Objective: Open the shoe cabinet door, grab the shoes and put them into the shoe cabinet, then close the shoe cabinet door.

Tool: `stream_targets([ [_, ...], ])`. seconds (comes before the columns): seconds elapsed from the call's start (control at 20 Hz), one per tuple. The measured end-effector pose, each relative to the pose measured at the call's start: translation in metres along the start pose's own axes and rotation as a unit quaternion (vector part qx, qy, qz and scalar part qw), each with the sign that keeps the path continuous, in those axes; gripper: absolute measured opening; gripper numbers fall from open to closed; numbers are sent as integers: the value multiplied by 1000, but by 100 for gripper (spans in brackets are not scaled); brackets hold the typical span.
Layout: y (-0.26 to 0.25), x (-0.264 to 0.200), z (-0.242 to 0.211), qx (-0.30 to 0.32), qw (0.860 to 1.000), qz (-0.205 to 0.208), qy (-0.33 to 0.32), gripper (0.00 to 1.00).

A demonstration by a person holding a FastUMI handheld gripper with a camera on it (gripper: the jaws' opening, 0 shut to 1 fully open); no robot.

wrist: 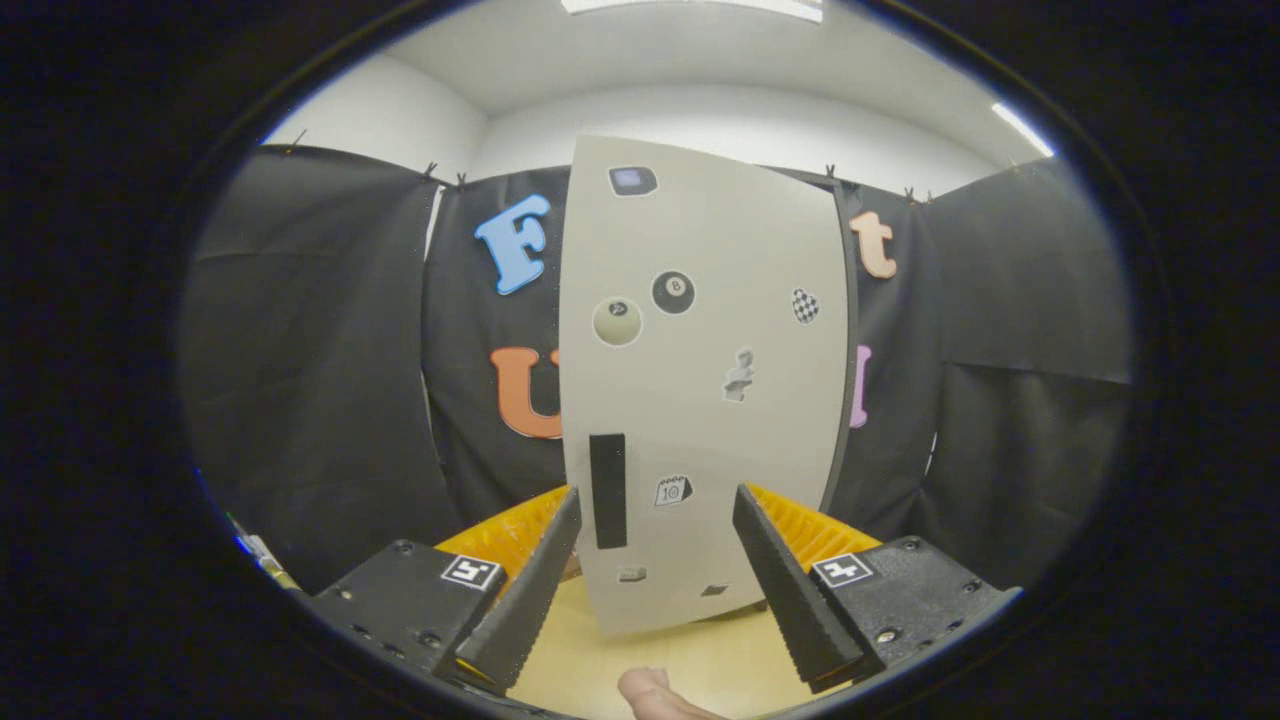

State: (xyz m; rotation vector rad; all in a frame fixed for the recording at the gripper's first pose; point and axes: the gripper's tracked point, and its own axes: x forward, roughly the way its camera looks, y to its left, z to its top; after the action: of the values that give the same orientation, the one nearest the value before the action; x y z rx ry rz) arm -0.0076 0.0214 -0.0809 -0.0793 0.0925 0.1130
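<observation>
Fingers spread wide on the gripper [655, 520], nothing pinched between them, and the shoe cabinet door [700, 390] stands upright right ahead, filling the gap between the two tips. It's a pale panel, and its lower edge sits just beyond the fingers on the light wood counter [690, 665]. Down its left side, close to the left fingertip, runs a dark vertical handle slot [607, 490]. Stickers dot the panel: a black eight-ball [673, 292], a cream ball [617, 322] beside it, a checkered one [805, 305] toward the right edge, a small calendar-like one [673, 490] near the slot. A fingertip of a person's hand [655, 695] pokes in between the fingers' bases. Black cloth wall [310, 370] hangs behind the door on both sides. Whether the door is ajar, can't tell.
</observation>
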Motion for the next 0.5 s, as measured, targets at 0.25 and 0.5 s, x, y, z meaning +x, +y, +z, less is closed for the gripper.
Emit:
stream_targets([
  [0.25, -13, -30, 8, 6, 1000, 25, 10, 99],
  [0.5, -42, -73, 25, 14, 1000, 21, -3, 100],
])
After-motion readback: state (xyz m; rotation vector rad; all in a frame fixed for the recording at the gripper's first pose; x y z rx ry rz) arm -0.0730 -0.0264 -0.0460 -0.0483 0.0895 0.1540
